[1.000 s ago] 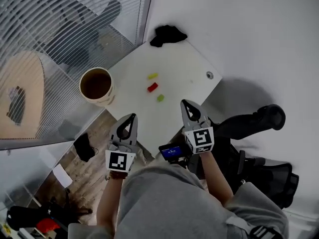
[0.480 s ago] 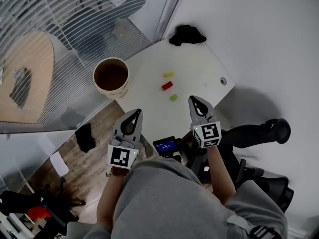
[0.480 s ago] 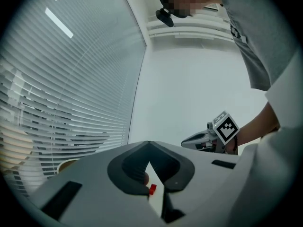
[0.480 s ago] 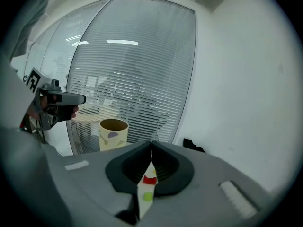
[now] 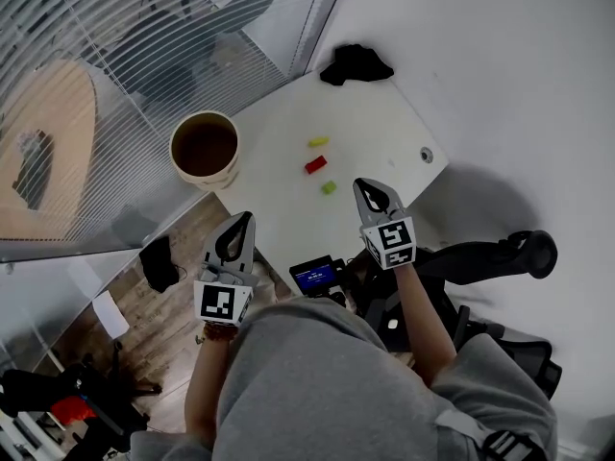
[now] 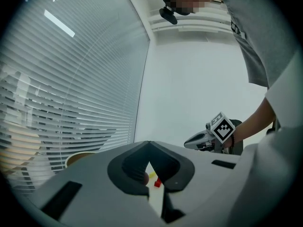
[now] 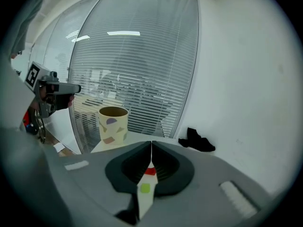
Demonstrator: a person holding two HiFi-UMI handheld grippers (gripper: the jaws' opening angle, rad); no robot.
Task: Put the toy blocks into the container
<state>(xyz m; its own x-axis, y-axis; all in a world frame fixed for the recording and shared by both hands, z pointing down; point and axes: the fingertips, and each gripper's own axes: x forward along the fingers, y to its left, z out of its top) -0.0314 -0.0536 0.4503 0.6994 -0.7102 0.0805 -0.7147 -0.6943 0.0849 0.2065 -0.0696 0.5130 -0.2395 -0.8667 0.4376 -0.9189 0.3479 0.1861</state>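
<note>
**Three loose blocks lie right of the cup**

White tabletop (image 5: 375, 113): at its near edge the left gripper (image 5: 247, 217) and right gripper (image 5: 361, 183) hover with jaws pressed together, empty. Right of the paper cup (image 5: 204, 149), well apart from it, lie the green block (image 5: 329, 187), red block (image 5: 315, 164) and yellow block (image 5: 318, 142). They look light, rigid and probably slick, so pinch each across its short flat sides.

White table (image 5: 375, 128), cup (image 5: 204, 149), yellow block (image 5: 317, 141), red block (image 5: 315, 164), green block (image 5: 329, 187), black cloth (image 5: 356, 63)

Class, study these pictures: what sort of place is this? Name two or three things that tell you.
Most likely an office or small meeting room. Clues: a plain white table set in a corner, slatted blinds over a glass partition, and what looks like a black swivel chair.
</note>
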